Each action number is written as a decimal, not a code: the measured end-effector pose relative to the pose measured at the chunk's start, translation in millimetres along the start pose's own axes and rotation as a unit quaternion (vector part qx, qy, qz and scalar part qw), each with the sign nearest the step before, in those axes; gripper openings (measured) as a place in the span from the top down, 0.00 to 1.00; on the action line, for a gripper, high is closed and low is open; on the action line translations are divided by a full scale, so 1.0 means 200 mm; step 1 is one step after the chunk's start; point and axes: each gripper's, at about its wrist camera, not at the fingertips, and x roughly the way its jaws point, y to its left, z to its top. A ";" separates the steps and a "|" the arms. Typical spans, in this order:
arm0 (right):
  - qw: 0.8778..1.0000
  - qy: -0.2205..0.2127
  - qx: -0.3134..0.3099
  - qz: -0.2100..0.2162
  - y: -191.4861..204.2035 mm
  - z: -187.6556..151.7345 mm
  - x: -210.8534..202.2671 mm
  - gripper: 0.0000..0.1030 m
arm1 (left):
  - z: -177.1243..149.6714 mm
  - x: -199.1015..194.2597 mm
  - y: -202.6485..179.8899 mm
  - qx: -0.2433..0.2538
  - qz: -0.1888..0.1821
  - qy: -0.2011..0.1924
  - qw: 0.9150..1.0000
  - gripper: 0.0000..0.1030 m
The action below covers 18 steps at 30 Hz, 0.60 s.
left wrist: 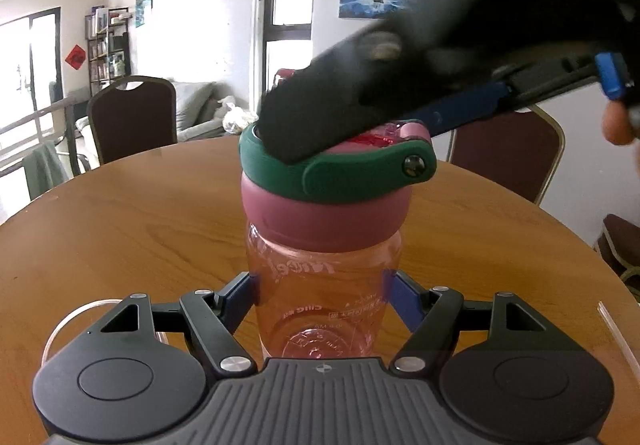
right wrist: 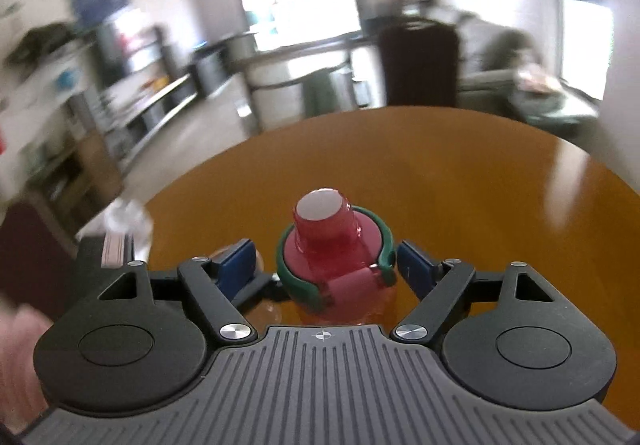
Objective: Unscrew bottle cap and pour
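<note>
Sunlit living room, round wooden desk (left wrist: 120, 213): left gripper (left wrist: 320, 297) has its blue fingers (left wrist: 404, 301) clamped on a translucent pink plastic bottle (left wrist: 320, 309) standing upright, mauve screw cap (left wrist: 324, 221) on. Right gripper (right wrist: 326, 265) straddles the green-handled lid from above, fingers wide and apart from it. Likely light, stiff and slick; a clear tube (left wrist: 620, 333) lies right.
</note>
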 end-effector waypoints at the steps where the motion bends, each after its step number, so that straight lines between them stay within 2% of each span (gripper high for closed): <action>1: 1.000 -0.002 0.011 -0.019 0.03 -0.01 0.00 0.19 | 0.00 0.00 0.00 0.000 0.002 -0.001 1.000 0.31; 4: 0.999 0.003 0.010 -0.052 0.08 0.00 0.00 0.22 | 0.00 0.00 -0.01 -0.001 0.006 -0.003 1.000 0.31; 6: 0.997 0.010 0.007 -0.070 0.10 0.01 0.01 0.27 | 0.00 0.00 -0.01 -0.002 0.009 -0.004 1.000 0.31; 10: 0.995 0.024 -0.001 -0.097 0.13 0.02 0.02 0.29 | 0.00 0.00 0.00 -0.001 0.005 -0.004 1.000 0.31; 12: 0.996 0.030 -0.015 -0.083 0.11 0.06 0.05 0.31 | 0.00 0.00 0.01 -0.002 -0.001 -0.001 1.000 0.31; 14: 0.997 0.038 -0.059 -0.036 0.06 0.08 0.06 0.32 | 0.01 0.01 0.03 -0.004 -0.007 0.000 1.000 0.31; 18: 0.986 0.054 -0.154 0.044 -0.04 0.09 0.04 0.36 | 0.02 0.02 0.06 0.003 -0.015 0.003 1.000 0.31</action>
